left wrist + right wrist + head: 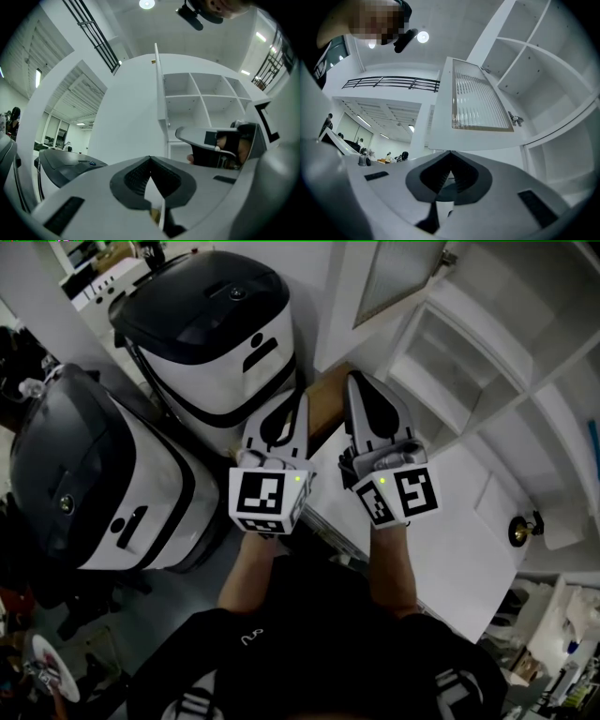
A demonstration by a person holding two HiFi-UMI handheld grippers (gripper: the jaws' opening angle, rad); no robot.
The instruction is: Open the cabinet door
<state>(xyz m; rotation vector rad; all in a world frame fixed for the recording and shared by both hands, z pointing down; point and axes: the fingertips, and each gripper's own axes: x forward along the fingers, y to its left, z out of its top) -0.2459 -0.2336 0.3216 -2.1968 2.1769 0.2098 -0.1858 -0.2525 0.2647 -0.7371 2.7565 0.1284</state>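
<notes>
A white cabinet (487, 362) with bare shelves stands ahead. Its upper door (398, 277), framed in white with a ribbed glass pane (480, 101), is swung wide open; a small metal catch (515, 118) sits at its edge. In the left gripper view that door (159, 93) shows edge-on beside the shelves (206, 96). My left gripper (302, 399) (150, 158) is shut and holds nothing. My right gripper (354, 379) (450, 152) is shut too, empty, just below the open door and apart from it. It also shows in the left gripper view (183, 133).
Two black-and-white machines (211, 324) (84, 484) stand close on the left. A lower cabinet door with a brass knob (518, 531) is closed at the right. A brown surface (326, 399) lies between the grippers. People stand far off (389, 157).
</notes>
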